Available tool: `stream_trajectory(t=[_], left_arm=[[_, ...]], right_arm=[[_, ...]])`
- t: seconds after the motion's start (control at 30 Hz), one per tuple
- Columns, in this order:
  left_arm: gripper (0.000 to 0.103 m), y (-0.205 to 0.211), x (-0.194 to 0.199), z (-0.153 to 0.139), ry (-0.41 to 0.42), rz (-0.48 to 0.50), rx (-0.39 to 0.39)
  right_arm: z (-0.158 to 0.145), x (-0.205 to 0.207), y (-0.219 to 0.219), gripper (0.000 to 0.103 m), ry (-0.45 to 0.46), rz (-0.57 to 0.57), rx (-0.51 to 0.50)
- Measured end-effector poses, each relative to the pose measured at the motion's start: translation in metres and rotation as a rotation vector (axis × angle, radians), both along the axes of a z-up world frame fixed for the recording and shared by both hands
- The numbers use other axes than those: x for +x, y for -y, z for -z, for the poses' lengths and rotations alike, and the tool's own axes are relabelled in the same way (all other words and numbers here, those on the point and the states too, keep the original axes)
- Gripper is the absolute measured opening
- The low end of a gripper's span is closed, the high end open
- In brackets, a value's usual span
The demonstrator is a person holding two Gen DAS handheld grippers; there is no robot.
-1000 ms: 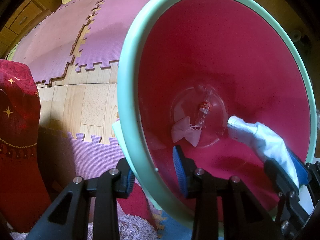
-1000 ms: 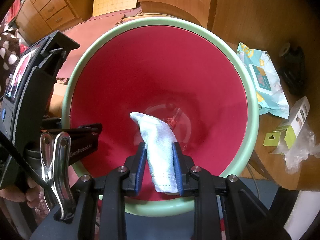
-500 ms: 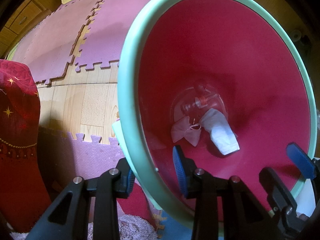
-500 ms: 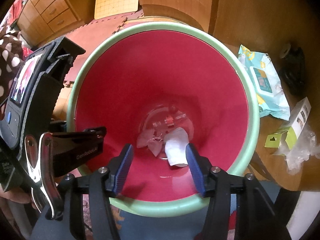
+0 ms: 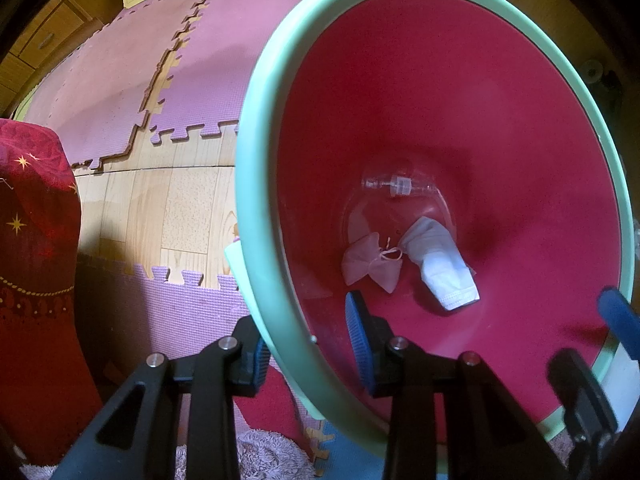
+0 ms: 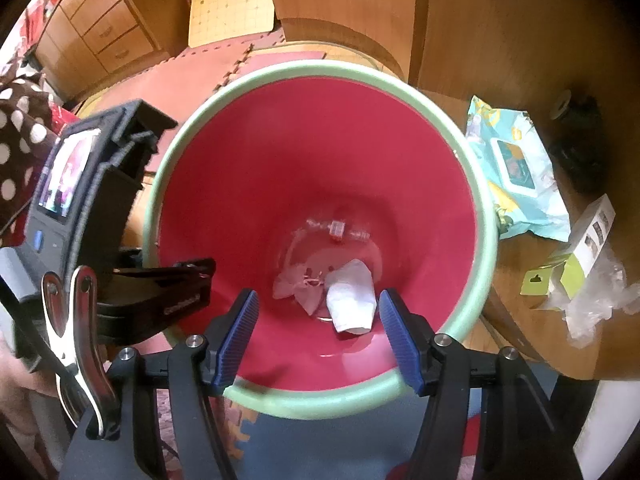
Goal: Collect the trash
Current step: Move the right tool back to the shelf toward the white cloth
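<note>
A pink bin with a pale green rim (image 5: 248, 200) fills both views. My left gripper (image 5: 308, 332) is shut on the near rim, one finger outside and one inside; the right wrist view shows it at the bin's left edge (image 6: 192, 280). The jaws of my right gripper (image 6: 317, 300) are opening over the bin's mouth, with nothing between them. One of its blue pads (image 5: 618, 318) shows at the right rim. On the bin's bottom lie a white wipe (image 6: 352, 300) (image 5: 440, 268), a crumpled pinkish mask (image 5: 370, 264) (image 6: 300, 288) and a clear plastic bottle (image 5: 400, 184) (image 6: 338, 232).
On a wooden table right of the bin lie a wet-wipes pack (image 6: 516, 168), a small white and green box (image 6: 588, 236), clear plastic wrap (image 6: 600, 300) and a black object (image 6: 576, 148). Purple foam mats (image 5: 120, 72) cover the floor; a red cloth (image 5: 32, 240) stands at the left.
My right gripper opened and let go of the white wipe, which dropped to the bottom of the bin beside the mask. The left gripper kept its hold on the rim.
</note>
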State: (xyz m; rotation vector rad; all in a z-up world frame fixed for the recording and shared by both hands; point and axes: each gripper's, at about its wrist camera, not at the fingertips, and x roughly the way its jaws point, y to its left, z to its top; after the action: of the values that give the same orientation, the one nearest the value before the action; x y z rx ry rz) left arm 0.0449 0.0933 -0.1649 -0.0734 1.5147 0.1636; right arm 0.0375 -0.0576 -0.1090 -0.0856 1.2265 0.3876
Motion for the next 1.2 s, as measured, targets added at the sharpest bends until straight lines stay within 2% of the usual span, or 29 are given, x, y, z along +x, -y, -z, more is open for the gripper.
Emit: stream_trajectory(t=[0.53, 0.97, 1.2], left_arm=[[0.036, 0.0, 0.0, 0.0, 0.0, -0.001, -0.001], [0.036, 0.001, -0.002, 0.001, 0.0, -0.003, -0.004], [0.036, 0.0, -0.002, 0.001, 0.0, -0.003, -0.004]], right_arm=[[-0.061, -0.01, 0.011, 0.064, 0.094, 0.013, 0.064], [-0.134, -0.016, 0.044, 0.064, 0.21, 0.1, 0.14], [-0.17, -0.021, 0.062, 0.064, 0.285, 0.138, 0.147]])
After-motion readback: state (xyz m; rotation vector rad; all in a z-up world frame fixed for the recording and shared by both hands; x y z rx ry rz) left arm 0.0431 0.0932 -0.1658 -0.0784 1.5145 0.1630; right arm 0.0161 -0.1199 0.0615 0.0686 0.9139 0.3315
